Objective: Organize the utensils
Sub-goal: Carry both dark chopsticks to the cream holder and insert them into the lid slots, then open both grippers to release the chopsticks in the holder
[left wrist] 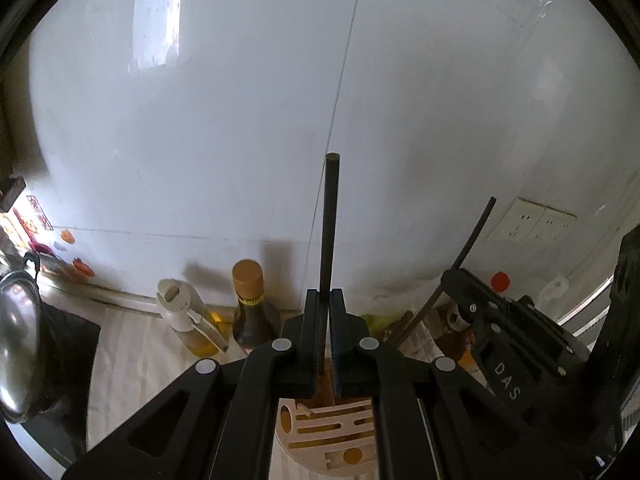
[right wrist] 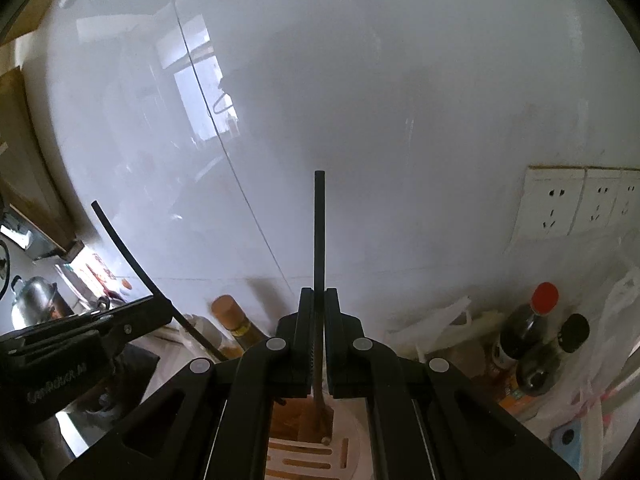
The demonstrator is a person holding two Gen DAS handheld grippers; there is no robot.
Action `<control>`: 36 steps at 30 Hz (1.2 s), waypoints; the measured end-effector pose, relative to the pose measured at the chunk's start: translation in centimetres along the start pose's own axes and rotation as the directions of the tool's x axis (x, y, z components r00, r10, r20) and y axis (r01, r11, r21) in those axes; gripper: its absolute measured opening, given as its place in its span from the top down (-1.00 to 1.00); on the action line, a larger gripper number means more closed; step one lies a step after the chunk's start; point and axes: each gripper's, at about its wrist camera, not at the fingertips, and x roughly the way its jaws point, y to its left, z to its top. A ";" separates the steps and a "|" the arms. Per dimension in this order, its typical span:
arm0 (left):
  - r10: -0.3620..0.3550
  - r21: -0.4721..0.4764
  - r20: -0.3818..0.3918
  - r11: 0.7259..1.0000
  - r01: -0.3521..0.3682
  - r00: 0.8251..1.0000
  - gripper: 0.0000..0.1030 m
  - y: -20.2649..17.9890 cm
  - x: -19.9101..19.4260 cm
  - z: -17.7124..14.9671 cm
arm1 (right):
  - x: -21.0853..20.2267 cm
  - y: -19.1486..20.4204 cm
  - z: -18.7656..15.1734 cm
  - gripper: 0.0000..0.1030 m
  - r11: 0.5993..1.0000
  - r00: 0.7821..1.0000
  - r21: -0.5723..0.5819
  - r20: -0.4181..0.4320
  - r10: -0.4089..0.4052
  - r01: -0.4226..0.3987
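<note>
Two dark chopsticks, one per gripper. Left gripper (left wrist: 325, 344) is clamped on a chopstick (left wrist: 329, 220) that runs up between its fingers and sticks out well past the tips, upright against the white wall (left wrist: 200, 140). Right gripper (right wrist: 319, 344) is pinched on the other chopstick (right wrist: 319, 232), same pose, the stick centred between the fingers with the lower end poking below them. Both grippers hang just above a slotted wooden utensil holder (left wrist: 332, 432) (slots and round holes in its top); whether either stick touches it, cannot tell. Grippers are near each other, each showing at the edge of the other's view. Behind: an oil bottle (left wrist: 188, 316) and a dark sauce bottle (left wrist: 252, 308) by the wall, wall sockets (right wrist: 576, 200) on the right.
</note>
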 end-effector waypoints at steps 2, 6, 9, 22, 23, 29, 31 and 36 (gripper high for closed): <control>0.002 0.002 -0.013 1.000 -0.002 1.000 0.96 0.0 0.5 -0.1 | 0.5 0.2 -0.3 0.91 1.000 1.000 -0.003 -0.009 0.001 -0.001; -0.003 0.003 -0.041 1.000 0.003 0.999 0.95 0.0 1.2 -0.4 | 1.4 0.1 -0.4 0.91 1.000 0.999 -0.015 -0.032 0.005 -0.006; 0.010 -0.013 -0.054 1.000 -0.010 0.999 0.88 0.2 0.9 -0.4 | 2.3 0.1 -0.7 0.90 1.000 0.997 -0.017 -0.077 0.023 -0.024; 0.174 -0.028 0.050 0.985 -0.173 0.983 -0.92 2.2 -3.6 -1.9 | -3.0 -1.4 -1.3 -0.09 1.000 0.999 0.026 -0.046 0.014 -0.013; 0.184 -0.024 0.064 0.983 -0.183 0.981 -1.00 2.4 -3.9 -2.4 | -3.9 -1.7 -1.6 -0.27 0.999 0.999 0.032 -0.040 0.001 0.000; 0.231 -0.020 0.072 0.973 -0.230 0.970 -1.00 2.7 -5.0 -6.0 | -7.7 -2.6 -3.9 -0.87 0.992 0.992 0.027 -0.034 -0.124 0.125; 0.227 -0.017 0.053 0.974 -0.226 0.973 -1.00 2.8 -4.9 -7.4 | -8.6 -3.2 -5.2 -0.88 0.987 0.986 0.028 -0.050 -0.159 0.161; 0.217 0.003 -0.018 0.976 -0.217 0.976 -1.00 2.5 -3.5 -11.1 | -9.3 -4.6 -8.7 -0.92 0.975 0.971 0.037 -0.113 -0.213 0.218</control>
